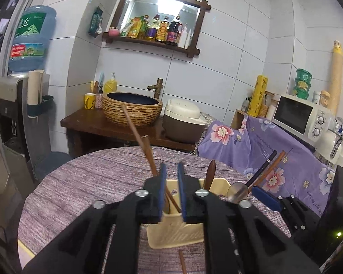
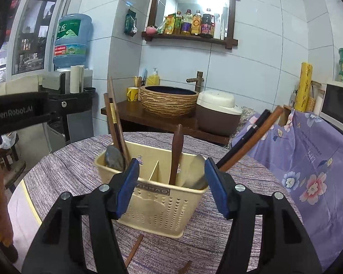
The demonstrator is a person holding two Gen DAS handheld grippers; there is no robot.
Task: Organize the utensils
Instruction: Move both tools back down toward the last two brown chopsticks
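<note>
A cream utensil holder (image 2: pixel 157 196) with two compartments stands on the purple table. Its left compartment holds brown chopsticks (image 2: pixel 116 123) and a dark spoon (image 2: pixel 114 157); its right one holds a dark wooden handle (image 2: pixel 177 150) and a metal spoon (image 2: pixel 195 171). My right gripper (image 2: pixel 171 187) is open, its pads on either side of the holder's near wall. A black stick and a brown stick (image 2: pixel 251 139) rise past its right pad. My left gripper (image 1: pixel 171 194) hangs over the holder (image 1: pixel 176 233), jaws a narrow gap apart, chopsticks (image 1: pixel 139 141) leaning beside its left pad.
Two loose brown sticks (image 2: pixel 135 248) lie on the tablecloth (image 2: pixel 68 159) in front of the holder. A floral purple cloth (image 2: pixel 308 159) covers furniture on the right. Behind the table stand a basin (image 2: pixel 169 102), a rice cooker (image 2: pixel 217 114) and a water dispenser.
</note>
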